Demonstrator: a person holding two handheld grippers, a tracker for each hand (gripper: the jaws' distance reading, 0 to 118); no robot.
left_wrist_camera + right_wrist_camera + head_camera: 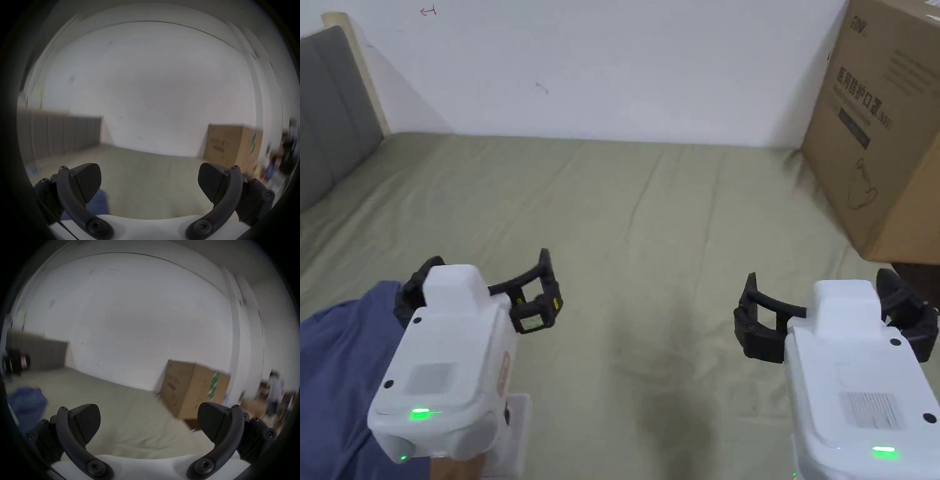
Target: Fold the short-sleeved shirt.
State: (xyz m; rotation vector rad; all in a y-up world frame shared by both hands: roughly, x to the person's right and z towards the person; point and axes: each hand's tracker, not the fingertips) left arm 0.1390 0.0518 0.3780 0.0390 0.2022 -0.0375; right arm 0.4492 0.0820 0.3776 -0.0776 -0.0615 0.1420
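Note:
A blue short-sleeved shirt (337, 375) lies bunched at the near left of the olive-green bed sheet (650, 206). Part of the shirt (97, 204) shows low between the left jaws, and the shirt (27, 400) sits far left in the right gripper view. My left gripper (487, 290) hovers just right of the shirt, jaws wide apart and holding nothing. My right gripper (831, 312) hangs over the bare sheet at the near right, also open and holding nothing. Both own-camera views show the left gripper (149, 183) and the right gripper (148, 422) with spread jaws.
A large cardboard box (881, 125) stands on the bed at the far right, close to the right gripper. A grey padded headboard (331, 106) runs along the left. A white wall (600, 69) closes the far side. A person (274, 389) stands far off at the right.

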